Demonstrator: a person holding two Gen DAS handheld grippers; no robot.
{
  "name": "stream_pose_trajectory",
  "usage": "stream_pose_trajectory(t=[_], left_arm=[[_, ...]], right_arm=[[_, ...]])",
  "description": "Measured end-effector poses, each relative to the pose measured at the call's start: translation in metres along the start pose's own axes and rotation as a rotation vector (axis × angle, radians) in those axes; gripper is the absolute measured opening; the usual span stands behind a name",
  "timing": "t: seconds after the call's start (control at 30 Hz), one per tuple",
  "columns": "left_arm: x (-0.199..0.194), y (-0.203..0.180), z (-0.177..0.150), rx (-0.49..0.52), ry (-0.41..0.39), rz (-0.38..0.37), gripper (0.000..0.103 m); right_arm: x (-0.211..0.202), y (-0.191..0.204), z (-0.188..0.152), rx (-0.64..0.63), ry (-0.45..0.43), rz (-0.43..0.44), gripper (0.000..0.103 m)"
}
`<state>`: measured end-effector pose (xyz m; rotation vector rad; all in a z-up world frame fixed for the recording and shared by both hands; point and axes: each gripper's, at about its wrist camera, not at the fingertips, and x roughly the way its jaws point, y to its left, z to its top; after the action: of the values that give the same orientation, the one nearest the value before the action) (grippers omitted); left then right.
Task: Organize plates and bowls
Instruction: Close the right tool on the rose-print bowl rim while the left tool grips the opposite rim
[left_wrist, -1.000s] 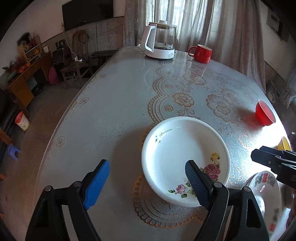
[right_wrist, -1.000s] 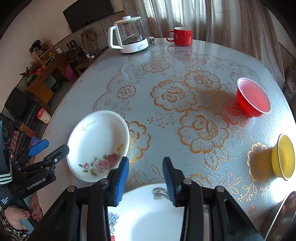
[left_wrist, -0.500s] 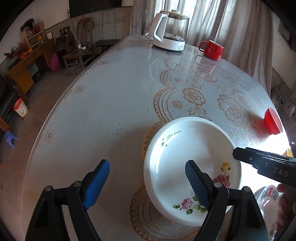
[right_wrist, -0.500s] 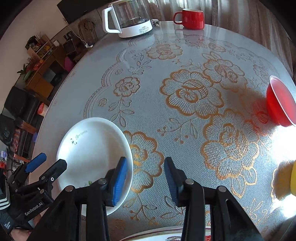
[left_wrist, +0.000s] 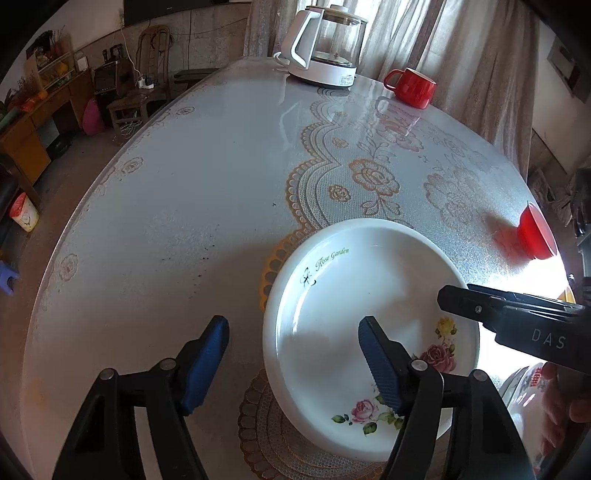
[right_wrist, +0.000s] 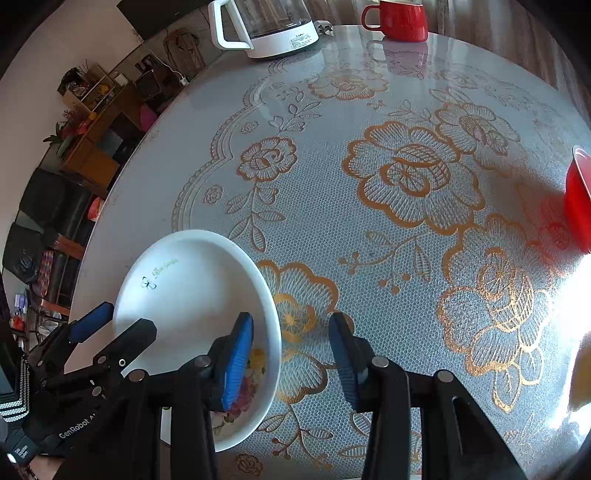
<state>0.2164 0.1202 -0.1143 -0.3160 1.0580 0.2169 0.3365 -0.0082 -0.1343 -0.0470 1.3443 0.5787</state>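
Note:
A white plate (left_wrist: 369, 314) with rose prints and green lettering lies on the patterned round table (left_wrist: 207, 192). My left gripper (left_wrist: 295, 363) hangs over the plate's left rim, one blue pad inside the plate and one outside. Its jaws are closing and neither pad touches the rim. In the right wrist view my right gripper (right_wrist: 291, 358) straddles the right rim of the same plate (right_wrist: 184, 295), open, with gaps on both sides. A second flowered plate (left_wrist: 524, 391) shows at the lower right, partly hidden by a hand.
A red bowl (left_wrist: 535, 236) (right_wrist: 578, 199) sits near the table's right edge, with a yellow bowl (right_wrist: 580, 376) in glare nearer to me. A glass kettle (left_wrist: 325, 48) and a red mug (left_wrist: 410, 86) stand at the far side. Furniture lines the room on the left.
Both grippers have come down closer to the white plate. The right one moved from above the second plate to the white plate's right rim. The left jaws have narrowed.

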Motion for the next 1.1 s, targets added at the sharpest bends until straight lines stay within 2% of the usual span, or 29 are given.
stream_pose_trajectory(t=[0.13, 0.27, 0.37, 0.57, 0.7, 1.1], left_arm=[[0.002, -0.005, -0.003, 0.035, -0.001, 0.012, 0.06], [0.001, -0.008, -0.003, 0.066, -0.014, 0.01, 0.044], [0.001, -0.007, -0.003, 0.075, -0.021, 0.007, 0.043], [0.001, -0.002, 0.001, 0.062, -0.023, -0.002, 0.028], [-0.003, -0.008, 0.002, 0.084, -0.044, 0.003, 0.027], [-0.01, -0.011, 0.01, 0.056, -0.076, -0.049, 0.025]], right_arm=[[0.006, 0.009, 0.002, -0.042, -0.006, -0.02, 0.039], [0.011, 0.022, -0.001, -0.124, -0.013, -0.049, 0.029], [0.013, 0.032, -0.003, -0.168, -0.02, -0.054, 0.024], [0.008, 0.025, -0.004, -0.141, -0.028, -0.055, 0.017], [0.001, 0.02, -0.006, -0.115, -0.046, -0.053, 0.015], [-0.03, 0.004, -0.004, -0.063, -0.118, -0.044, 0.012]])
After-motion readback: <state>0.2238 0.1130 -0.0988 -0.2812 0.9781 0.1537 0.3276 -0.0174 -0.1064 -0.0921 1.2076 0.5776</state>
